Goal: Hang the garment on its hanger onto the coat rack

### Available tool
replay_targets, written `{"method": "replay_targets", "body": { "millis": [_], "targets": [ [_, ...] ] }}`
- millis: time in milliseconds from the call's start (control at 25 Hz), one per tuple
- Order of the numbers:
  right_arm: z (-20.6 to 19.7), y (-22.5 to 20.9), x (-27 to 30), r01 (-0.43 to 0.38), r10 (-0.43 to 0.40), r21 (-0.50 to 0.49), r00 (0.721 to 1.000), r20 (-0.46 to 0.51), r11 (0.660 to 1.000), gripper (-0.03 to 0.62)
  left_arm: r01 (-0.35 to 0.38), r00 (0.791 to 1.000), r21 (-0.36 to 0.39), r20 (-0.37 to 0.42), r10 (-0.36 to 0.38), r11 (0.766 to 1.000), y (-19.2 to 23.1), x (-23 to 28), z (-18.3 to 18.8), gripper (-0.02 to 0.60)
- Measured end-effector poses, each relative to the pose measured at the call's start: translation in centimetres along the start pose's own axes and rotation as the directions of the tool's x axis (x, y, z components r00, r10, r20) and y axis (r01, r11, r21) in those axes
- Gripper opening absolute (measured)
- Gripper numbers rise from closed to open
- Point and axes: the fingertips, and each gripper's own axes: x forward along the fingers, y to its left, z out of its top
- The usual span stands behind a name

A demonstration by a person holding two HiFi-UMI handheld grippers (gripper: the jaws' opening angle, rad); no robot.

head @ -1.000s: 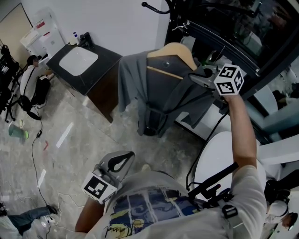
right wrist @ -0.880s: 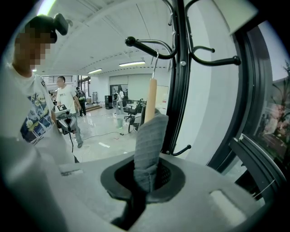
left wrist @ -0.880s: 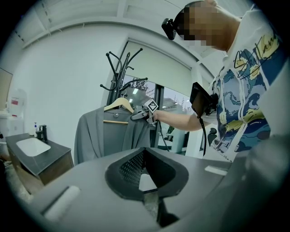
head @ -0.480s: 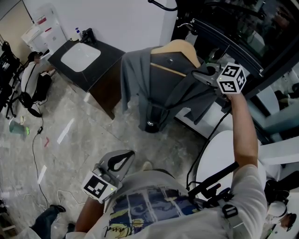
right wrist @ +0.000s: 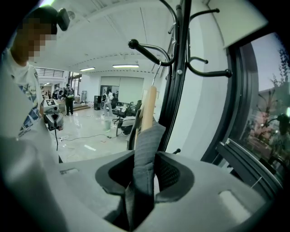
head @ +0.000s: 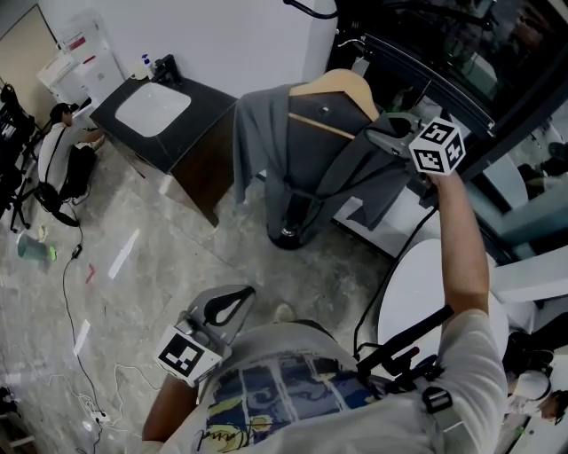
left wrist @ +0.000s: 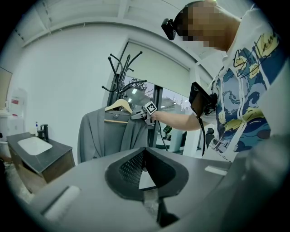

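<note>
A grey garment (head: 293, 155) is seen on a wooden hanger (head: 342, 87) below a coat rack (head: 312, 11) hook. Its shoulder fabric is seen between the jaws of the right gripper (head: 380, 135), which have just been opening. The left gripper (head: 232, 301) is held low by the torso, and a sink (head: 153, 108) is set at upper left.

**Lighting / image quality**

Head view: dim, flat, muted colour. The floor (head: 133, 257) shows soft pale reflections, and the window (head: 461, 53) at far right is almost black.
Both gripper views: heavy fisheye, black vignette round the rim, straight lines bowed near the edges.
Right gripper view is brightest, with ceiling strip lights (right wrist: 124, 66) glaring off the far floor.
Left gripper (left wrist: 144, 152) body near the lens is soft.
</note>
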Motion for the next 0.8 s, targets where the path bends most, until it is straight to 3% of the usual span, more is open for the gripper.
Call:
{"method": "replay_targets", "body": {
  "millis": [200,440,800],
  "targets": [
    [0.2,-0.9,-1.7,0.174,-0.174,-0.01,0.985,0.004,0.985,0.16,0.02,1.0,0.008,-0.004,-0.02,1.0,-0.3,-1.8,-0.1,0.006],
    [1.2,-0.6,-6.2,0.378,-0.379,0.024,0.923,0.064,0.926,0.167,0.057,0.998,0.018,-0.003,-0.057,0.998,-0.8,-4.6,-0.6,0.006],
    [-0.9,10.1,-9.6,0.492,-0.492,0.019,0.87,0.029,0.871,0.145,0.131,0.991,0.017,-0.003,-0.131,0.991,-2.2,-8.6,-1.3,0.006]
  ]
}}
